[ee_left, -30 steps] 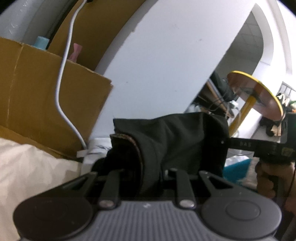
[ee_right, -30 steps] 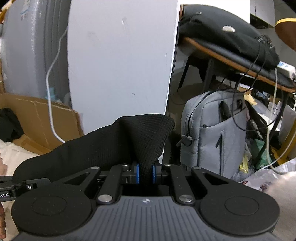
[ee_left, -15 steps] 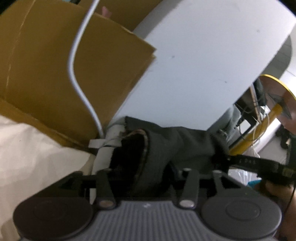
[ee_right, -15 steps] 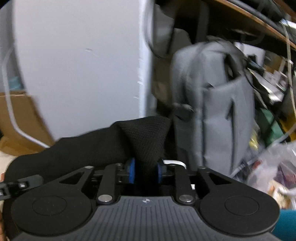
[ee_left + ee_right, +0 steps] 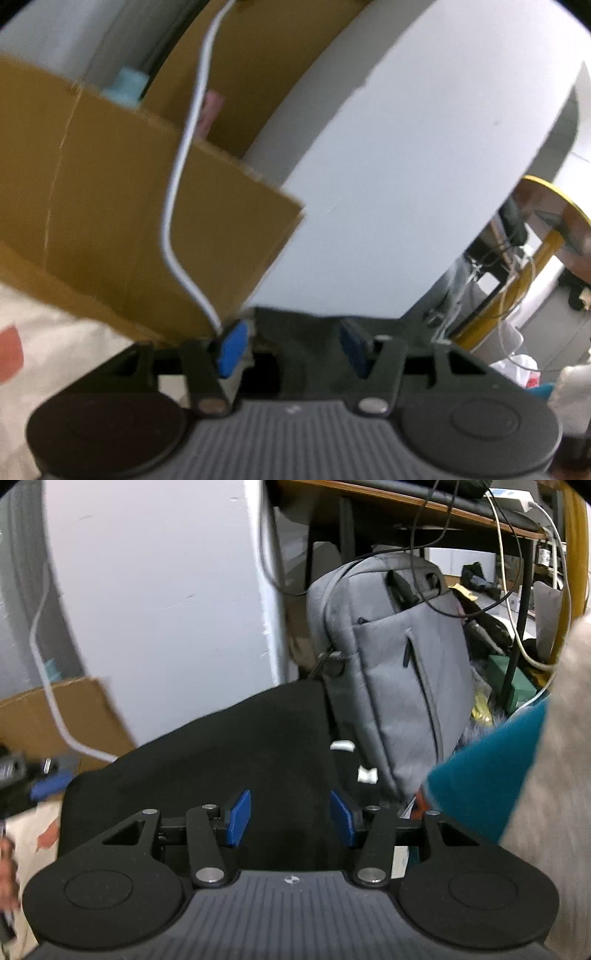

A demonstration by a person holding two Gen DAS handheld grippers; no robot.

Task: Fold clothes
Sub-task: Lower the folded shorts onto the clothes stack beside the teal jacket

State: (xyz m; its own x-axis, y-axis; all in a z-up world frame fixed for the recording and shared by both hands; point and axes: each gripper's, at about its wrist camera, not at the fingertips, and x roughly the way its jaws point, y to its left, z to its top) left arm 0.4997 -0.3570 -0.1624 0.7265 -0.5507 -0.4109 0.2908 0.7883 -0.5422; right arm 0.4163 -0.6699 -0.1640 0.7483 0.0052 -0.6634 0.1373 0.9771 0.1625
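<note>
Left tongs [image 5: 291,341]: jaws now spread wide, blue pads apart; a second ago they pinched the black garment [image 5: 229,760], now nothing is held.
Right tongs [image 5: 290,819]: likewise opened from a closed pinch, empty.
Garment: lies ahead of and under both tongs, its dark edge between the left pads, on the pale printed bedding [image 5: 55,343].
Meaning: released at both corners; this fold looks laid down.
Backdrop: cardboard box [image 5: 122,206], grey backpack [image 5: 399,679] beyond.

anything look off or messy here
Nothing spilled or broken. The black garment lies bunched, not flat, between the open right gripper. A white cable dangles across the cardboard box, ending near the open left gripper. Clutter sits behind the grey bag.
</note>
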